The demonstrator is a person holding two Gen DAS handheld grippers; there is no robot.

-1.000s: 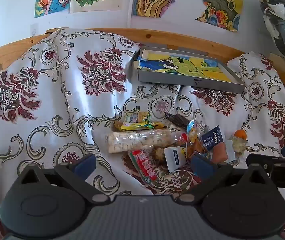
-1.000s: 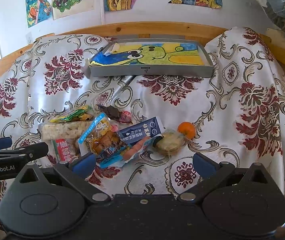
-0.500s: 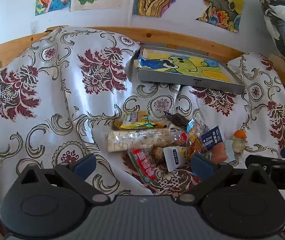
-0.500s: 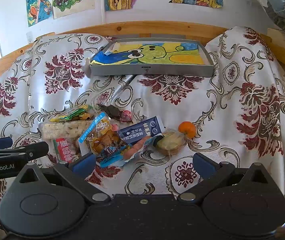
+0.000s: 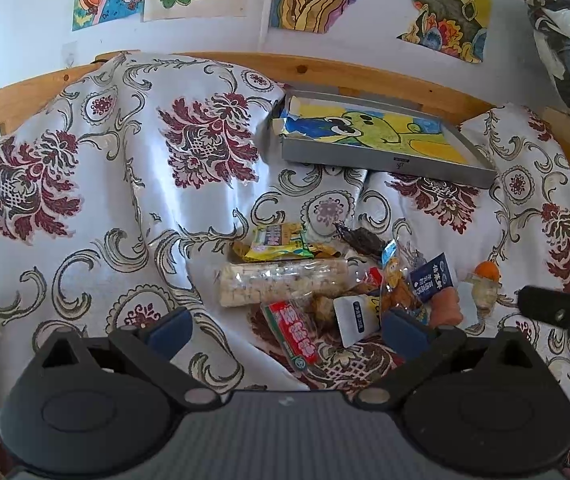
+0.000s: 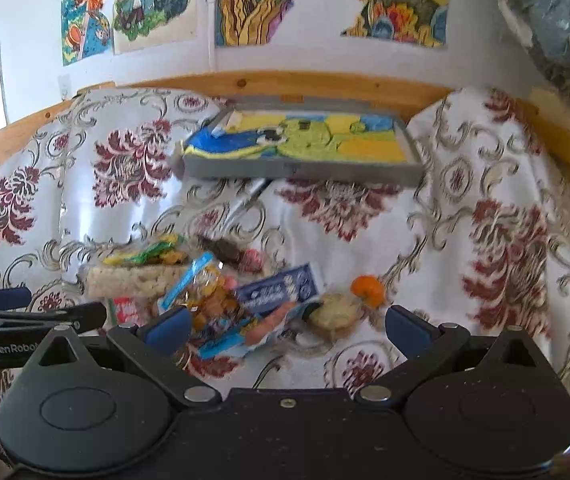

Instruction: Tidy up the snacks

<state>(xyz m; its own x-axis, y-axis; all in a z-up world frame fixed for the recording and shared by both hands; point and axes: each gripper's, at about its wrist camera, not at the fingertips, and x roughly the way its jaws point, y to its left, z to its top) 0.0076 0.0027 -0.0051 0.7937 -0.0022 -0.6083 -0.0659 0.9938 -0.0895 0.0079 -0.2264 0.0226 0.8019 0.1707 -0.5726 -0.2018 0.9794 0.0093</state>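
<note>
The snacks lie in a loose pile on the floral cloth [image 5: 133,208], in front of the grey tray [image 5: 381,160], with the rice-cracker pack [image 5: 281,282] at the pile's left and an orange piece [image 6: 367,290] at its right. The left gripper [image 5: 285,326] and right gripper [image 6: 285,328] both hover just short of the pile. Each has its fingers spread wide apart, holding nothing.

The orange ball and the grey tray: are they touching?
Apart. The right wrist view shows patterned cloth between the orange ball and the grey tray.
</note>
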